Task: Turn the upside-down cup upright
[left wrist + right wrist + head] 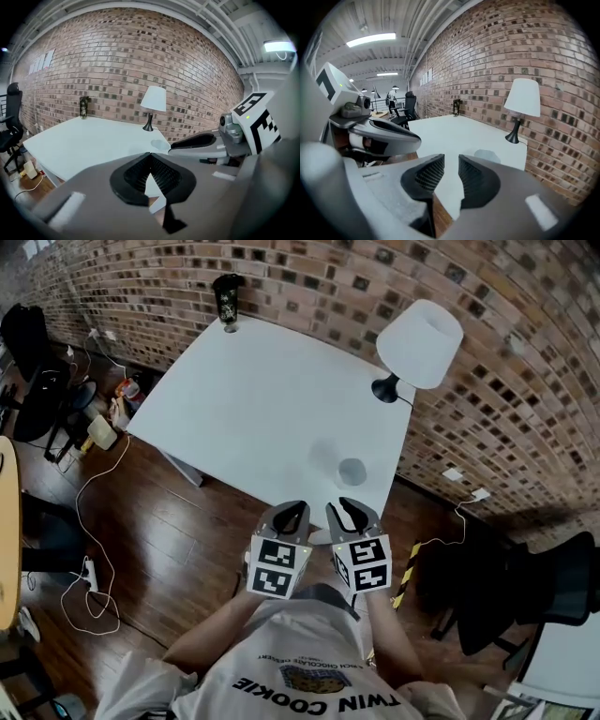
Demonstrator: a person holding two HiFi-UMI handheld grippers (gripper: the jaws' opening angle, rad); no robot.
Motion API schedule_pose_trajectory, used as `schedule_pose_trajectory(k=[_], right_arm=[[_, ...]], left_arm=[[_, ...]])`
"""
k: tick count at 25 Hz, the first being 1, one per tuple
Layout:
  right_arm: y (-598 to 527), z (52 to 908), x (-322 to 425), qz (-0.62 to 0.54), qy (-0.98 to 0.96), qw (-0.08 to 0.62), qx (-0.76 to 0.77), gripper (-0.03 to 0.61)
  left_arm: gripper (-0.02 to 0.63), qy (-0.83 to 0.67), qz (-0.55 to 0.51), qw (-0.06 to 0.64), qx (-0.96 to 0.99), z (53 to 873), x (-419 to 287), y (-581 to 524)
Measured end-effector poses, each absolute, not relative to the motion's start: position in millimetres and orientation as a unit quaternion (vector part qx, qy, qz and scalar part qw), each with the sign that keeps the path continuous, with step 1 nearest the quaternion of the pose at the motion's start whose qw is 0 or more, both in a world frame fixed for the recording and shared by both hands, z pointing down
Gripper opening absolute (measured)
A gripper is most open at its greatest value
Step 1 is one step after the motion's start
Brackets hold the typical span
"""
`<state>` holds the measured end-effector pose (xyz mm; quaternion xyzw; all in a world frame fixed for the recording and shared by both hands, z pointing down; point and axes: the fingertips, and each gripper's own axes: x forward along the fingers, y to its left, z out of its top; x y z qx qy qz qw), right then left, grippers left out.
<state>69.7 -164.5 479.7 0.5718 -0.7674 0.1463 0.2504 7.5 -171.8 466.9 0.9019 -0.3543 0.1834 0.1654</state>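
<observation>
A small clear cup [352,471] stands on the white table [262,399] near its front right corner; it also shows faintly in the left gripper view, cup [159,144], and the right gripper view, cup [487,155]. Which way up it stands I cannot tell. Both grippers hover side by side just off the table's near edge, short of the cup. My left gripper [291,518] has its jaws touching at the tips, with nothing in them [150,154]. My right gripper [352,514] shows a narrow gap between its pads and holds nothing [451,159].
A white-shaded lamp [419,343] on a black base stands at the table's right edge by the brick wall. A dark tumbler [228,301] sits at the far corner. Cables [89,521] lie on the wooden floor to the left, and a black chair [534,592] stands on the right.
</observation>
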Motion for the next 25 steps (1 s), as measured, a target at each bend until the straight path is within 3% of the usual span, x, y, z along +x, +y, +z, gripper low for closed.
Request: schedule_pose_trajectory(k=[11,20,23,25], right_arm=[[-205,527,107,0.086,-0.736,0.439,0.509,0.107],[-217,544,108,0.102,-0.768,0.444,0.451,0.089],[-221,541,109,0.113,-0.778,0.429,0.445,0.023],[-222,540,109,0.132,-0.787,0.41,0.442,0.021]], left_arm=[[0.003,-0.354,0.184,0.182,0.899,487,26,-209],[0.003,-0.391,0.173,0.188,0.884,488,41,-243],[0.003,-0.395,0.177,0.191,0.881,491,46,-247],[0.003,-0.397,0.18,0.191,0.879,494,49,-248]])
